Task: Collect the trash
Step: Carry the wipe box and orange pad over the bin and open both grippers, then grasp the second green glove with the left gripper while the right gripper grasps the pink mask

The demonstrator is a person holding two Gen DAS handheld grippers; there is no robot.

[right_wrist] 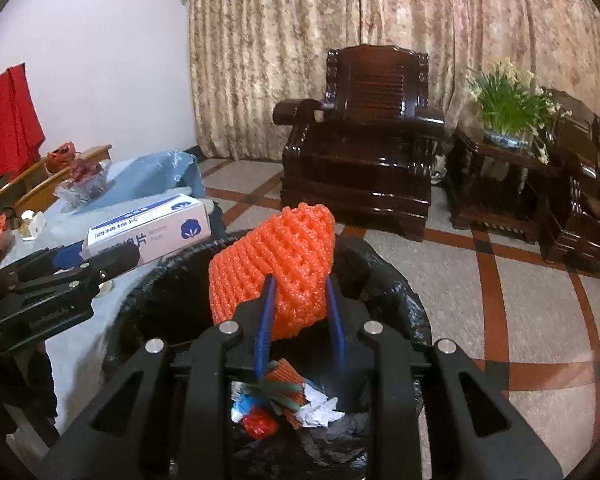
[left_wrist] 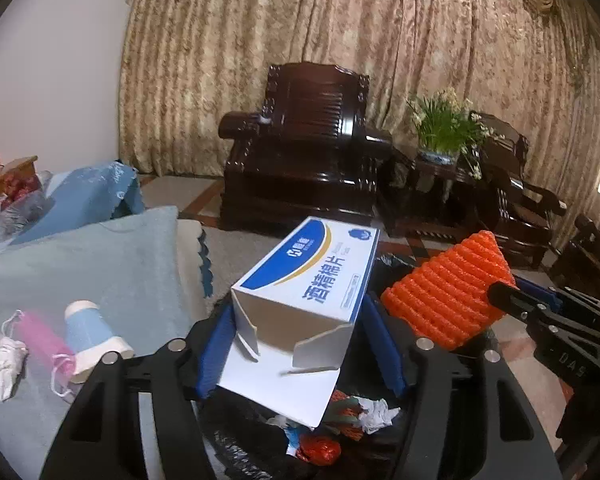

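Your left fingers (left_wrist: 216, 350) are spread wide yet pressed against the sides of the white and blue cardboard box (left_wrist: 300, 304), which sits in the lower middle of the left wrist view with its open flaps toward the camera; your right fingers (right_wrist: 266, 324) are much closer together and pinch the orange foam net (right_wrist: 276, 268), centre of the right wrist view. Both pieces hang above the bin with its black liner (right_wrist: 384, 280), whose mouth fills the bottom of each view and already holds crumpled paper and red scraps (right_wrist: 288, 404). You seem to be at the drop-off step: carried, not yet let go. The next move calls for spreading each pair of fingers while the load is fully over the opening; the box looks long enough to catch on the rim, so tip it in end first. More litter, a paper cup (left_wrist: 88, 332) and a pink mask (left_wrist: 46, 340), waits on the light blue cloth (left_wrist: 112, 264) at lower left.
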